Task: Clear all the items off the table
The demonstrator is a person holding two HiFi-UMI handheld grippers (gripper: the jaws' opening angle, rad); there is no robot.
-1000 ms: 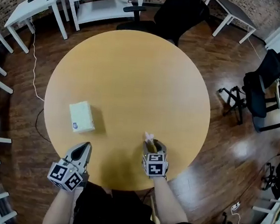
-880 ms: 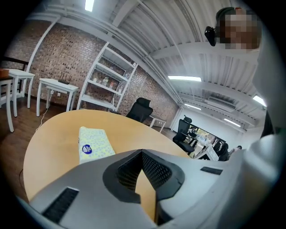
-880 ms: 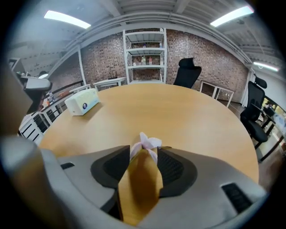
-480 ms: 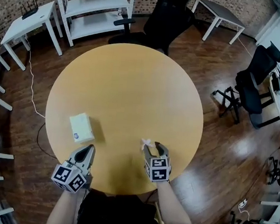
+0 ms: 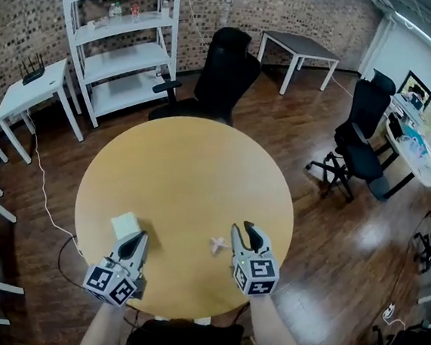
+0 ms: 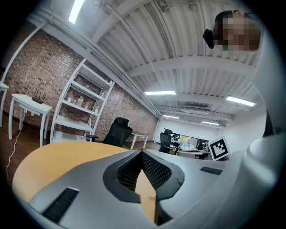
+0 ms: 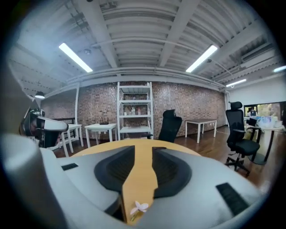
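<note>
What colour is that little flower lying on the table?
The flower is pale pink, nearly white; clearest in the right gripper view.

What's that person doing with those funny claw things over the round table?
A person holds a gripper in each hand over the round table, which is meant to be cleared. The left gripper is shut and empty, near a small white box. The right gripper has its jaws apart, though they have just been closing a little, and grips nothing. A tiny pink flower lies on the table beside it. Neither thing is off the table yet.
</note>
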